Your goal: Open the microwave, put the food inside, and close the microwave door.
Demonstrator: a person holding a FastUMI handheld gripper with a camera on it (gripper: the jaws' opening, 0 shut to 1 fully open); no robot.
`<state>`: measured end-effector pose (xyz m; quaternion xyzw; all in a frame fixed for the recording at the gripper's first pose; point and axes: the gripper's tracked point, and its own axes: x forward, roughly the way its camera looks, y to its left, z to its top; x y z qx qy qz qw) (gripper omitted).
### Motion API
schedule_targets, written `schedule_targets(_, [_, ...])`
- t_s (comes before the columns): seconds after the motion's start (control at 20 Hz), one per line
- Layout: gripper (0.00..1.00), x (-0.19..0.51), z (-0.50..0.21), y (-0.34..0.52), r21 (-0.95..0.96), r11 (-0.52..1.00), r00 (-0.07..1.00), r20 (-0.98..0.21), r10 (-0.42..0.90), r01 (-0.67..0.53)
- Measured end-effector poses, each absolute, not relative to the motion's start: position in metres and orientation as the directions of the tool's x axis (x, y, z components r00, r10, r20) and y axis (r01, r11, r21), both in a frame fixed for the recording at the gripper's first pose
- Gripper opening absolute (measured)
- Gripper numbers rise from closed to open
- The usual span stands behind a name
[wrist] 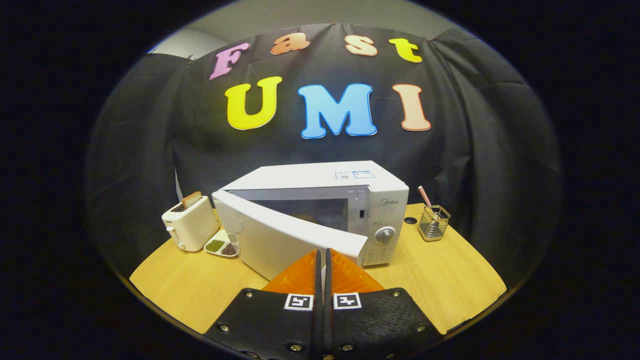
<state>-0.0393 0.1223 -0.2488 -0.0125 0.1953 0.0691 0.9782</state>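
Note:
A white microwave stands in the middle of the wooden table. Its door is swung partly open, hinged at the left, with its free edge toward me near the control panel. The dark cavity shows behind the door; I cannot tell what lies inside. My gripper is shut, with its fingertips together right at the lower front face of the door near its free edge. Nothing is held between the fingers.
A white toaster with a slice of bread in it stands left of the microwave. Beside it lies a small divided dish of beans. A wire holder with a striped straw stands on the right.

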Motion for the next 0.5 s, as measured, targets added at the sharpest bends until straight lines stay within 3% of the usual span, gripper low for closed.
schedule_targets(0.5, [0.01,0.033,-0.256,0.098,-0.025,0.996,0.927,-0.368,0.071,-0.086])
